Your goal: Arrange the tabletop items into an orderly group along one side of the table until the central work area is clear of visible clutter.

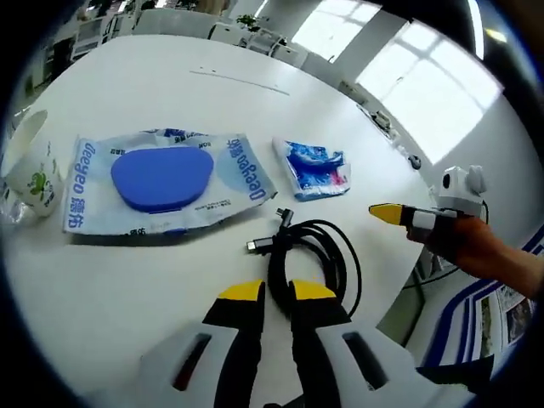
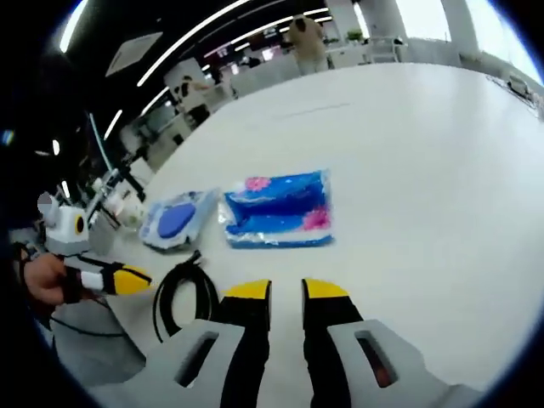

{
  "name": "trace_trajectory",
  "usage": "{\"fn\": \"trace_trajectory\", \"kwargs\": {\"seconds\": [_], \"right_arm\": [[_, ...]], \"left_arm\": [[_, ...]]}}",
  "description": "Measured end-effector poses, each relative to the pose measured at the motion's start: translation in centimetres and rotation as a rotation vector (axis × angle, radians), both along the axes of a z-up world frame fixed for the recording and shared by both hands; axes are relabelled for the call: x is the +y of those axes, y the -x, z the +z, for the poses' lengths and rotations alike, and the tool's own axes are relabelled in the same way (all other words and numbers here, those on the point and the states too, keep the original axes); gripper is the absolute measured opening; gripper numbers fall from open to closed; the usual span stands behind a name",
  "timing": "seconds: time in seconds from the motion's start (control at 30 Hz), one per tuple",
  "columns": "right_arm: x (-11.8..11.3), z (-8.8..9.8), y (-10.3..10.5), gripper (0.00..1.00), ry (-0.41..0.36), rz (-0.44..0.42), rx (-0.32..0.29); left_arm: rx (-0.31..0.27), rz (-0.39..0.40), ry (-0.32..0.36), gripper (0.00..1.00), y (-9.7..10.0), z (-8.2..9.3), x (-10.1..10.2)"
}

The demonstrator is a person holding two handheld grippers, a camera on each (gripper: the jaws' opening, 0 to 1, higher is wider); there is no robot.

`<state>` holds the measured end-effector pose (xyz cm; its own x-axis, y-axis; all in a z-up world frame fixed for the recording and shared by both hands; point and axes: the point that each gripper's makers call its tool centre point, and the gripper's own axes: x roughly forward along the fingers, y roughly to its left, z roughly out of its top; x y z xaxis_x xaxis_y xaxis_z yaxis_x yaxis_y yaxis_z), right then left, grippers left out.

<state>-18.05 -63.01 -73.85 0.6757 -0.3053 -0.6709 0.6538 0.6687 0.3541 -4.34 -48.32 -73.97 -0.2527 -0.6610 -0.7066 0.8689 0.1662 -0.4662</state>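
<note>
left gripper view: one cable (image 1: 310,251), two packs, one cup (image 1: 32,166).

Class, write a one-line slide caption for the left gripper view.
Left claw poised over a coiled black cable, with wet-wipes pack and small blue packet on the white table.

An open-plan office is suggested: a large white table (image 1: 170,93) is backed by rows of white desks (image 1: 255,36), tall bright windows (image 1: 425,93) are seen along one wall, and long linear ceiling lights (image 2: 183,53) are seen overhead.
</note>
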Motion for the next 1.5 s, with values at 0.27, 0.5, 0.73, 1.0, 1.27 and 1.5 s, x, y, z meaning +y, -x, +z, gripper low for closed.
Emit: {"fn": "trace_trajectory", "kwargs": {"seconds": [0.27,0.5,0.73,1.0,1.27,1.5], "right_arm": [[-2.8,-0.8,-0.2,0.12,0.007,-0.043,0.014],[-5.5,-1.4,-1.3,0.16,0.024,-0.049,0.045],[-6.0,-1.1,-2.7,0.16,0.029,-0.047,0.033],[-5.0,-1.5,-3.1,0.08,0.034,0.000,0.052],[-4.9,-1.4,-3.7,0.02,0.051,0.046,0.058],[-4.3,-1.3,-3.9,0.01,0.057,0.072,0.063]], "left_arm": [[-0.035,-0.031,0.015,0.09,-0.1,0.8,1.6],[-0.032,0.004,0.019,0.10,-1.3,0.9,2.9],[-0.050,0.013,0.010,0.10,-2.4,1.5,4.0],[-0.036,0.081,0.019,0.09,-3.5,2.0,4.4],[-0.025,0.106,0.015,0.09,-3.2,1.7,5.1],[-0.016,0.127,0.011,0.09,-3.3,1.6,5.5]]}}
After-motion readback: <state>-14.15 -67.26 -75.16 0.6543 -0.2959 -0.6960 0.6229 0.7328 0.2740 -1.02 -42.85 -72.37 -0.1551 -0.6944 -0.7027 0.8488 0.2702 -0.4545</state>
